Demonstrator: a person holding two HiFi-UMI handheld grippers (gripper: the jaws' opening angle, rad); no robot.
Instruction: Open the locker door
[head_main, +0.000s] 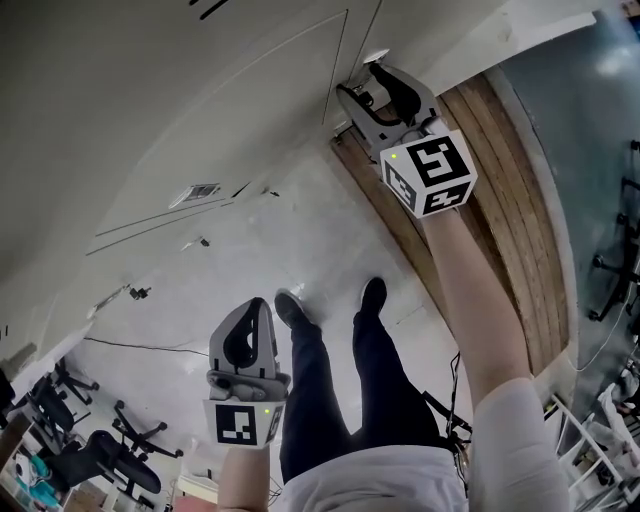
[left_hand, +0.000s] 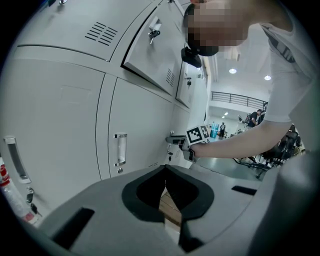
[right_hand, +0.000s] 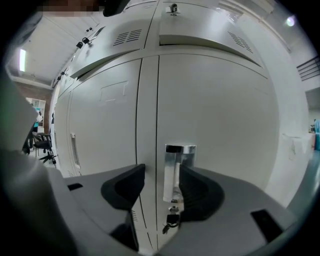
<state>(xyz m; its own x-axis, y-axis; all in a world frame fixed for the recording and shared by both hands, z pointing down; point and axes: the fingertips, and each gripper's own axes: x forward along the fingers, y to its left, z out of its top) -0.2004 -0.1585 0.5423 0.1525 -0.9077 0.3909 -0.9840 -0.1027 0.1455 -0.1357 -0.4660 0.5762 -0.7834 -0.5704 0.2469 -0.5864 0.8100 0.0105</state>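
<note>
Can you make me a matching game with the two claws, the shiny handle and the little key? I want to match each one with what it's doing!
Things:
1. left claw
2. right claw
3. handle
4. key

What it's doing:
A. hangs just under the handle
B. open, with one jaw on each side of the handle
C. shut, with nothing in it
D. stands upright on the locker door

Pairs: 1-C, 2-B, 3-D, 4-A

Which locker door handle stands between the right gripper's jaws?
The chrome handle with a key hanging below, just right of the door seam; the other handle sits far off to the left.
</note>
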